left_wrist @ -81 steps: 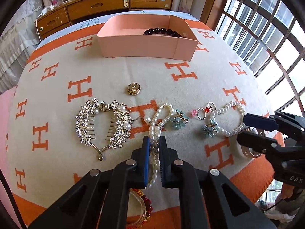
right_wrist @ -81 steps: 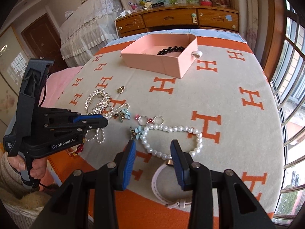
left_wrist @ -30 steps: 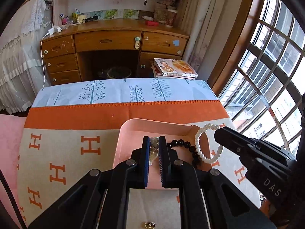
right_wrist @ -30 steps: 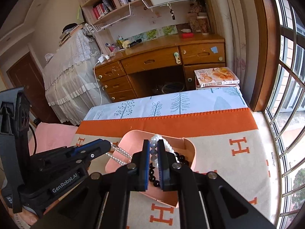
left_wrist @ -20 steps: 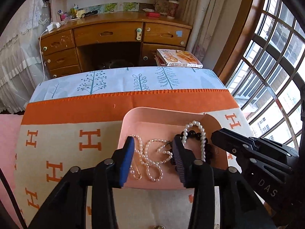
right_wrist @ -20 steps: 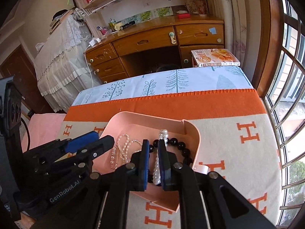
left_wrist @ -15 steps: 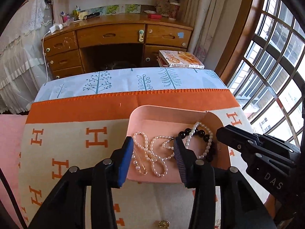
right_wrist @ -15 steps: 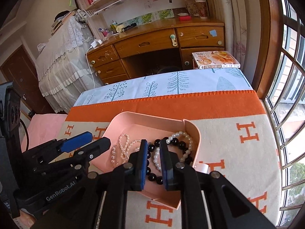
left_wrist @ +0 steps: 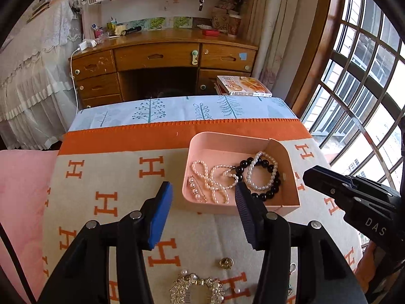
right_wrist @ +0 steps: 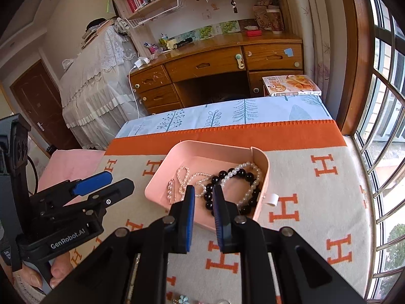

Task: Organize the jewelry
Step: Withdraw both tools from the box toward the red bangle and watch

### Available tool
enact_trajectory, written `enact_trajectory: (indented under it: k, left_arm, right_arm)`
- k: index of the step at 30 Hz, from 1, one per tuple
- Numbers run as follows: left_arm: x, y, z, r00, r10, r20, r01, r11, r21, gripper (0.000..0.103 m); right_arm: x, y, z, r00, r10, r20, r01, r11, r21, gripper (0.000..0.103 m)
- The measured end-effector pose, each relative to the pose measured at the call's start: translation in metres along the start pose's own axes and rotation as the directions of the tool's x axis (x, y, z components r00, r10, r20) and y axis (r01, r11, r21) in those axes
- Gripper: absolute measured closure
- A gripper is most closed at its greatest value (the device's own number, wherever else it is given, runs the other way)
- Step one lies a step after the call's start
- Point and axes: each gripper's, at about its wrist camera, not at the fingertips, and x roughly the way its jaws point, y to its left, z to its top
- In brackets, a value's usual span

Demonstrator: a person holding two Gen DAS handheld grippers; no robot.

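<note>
Both tongs have drawn back from the pink tray (left_wrist: 291,200), which lies near the bed's far right corner. The left tongs (left_wrist: 203,217) gape wide and empty; the right tongs (right_wrist: 203,217) have parted to a narrow gap. The pearl necklace (left_wrist: 212,179) and pearl bracelet (left_wrist: 260,172) now lie in the tray with the black bead bracelet (left_wrist: 272,190).

"GenRobot.AI" on left gripper (right_wrist: 106,185), "DAS" on right gripper (left_wrist: 329,179).

Both pearl strands (left_wrist: 211,177) now released into pink box (left_wrist: 291,204).
</note>
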Motion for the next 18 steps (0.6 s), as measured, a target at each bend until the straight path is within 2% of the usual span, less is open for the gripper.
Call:
enact_trajectory:
  k: [7,10,18]
  left_arm:
    - [-0.051,0.008,-0.033,0.999,0.022,0.046,-0.022,1.000,-0.008,0.045]
    - [-0.072,0.009,-0.050,0.998,0.030,0.058,-0.029,1.000,-0.010,0.042]
    - [-0.110,0.013,-0.092,0.997,0.041,0.067,-0.040,0.999,-0.017,0.039]
  right_arm:
    - [-0.041,0.007,-0.028,1.000,0.026,0.013,-0.026,0.999,-0.033,0.087]
    - [-0.060,0.009,-0.043,1.000,0.012,0.025,-0.010,0.999,-0.049,0.067]
    - [-0.105,0.005,-0.085,1.000,-0.001,0.021,0.003,0.997,-0.081,0.066]
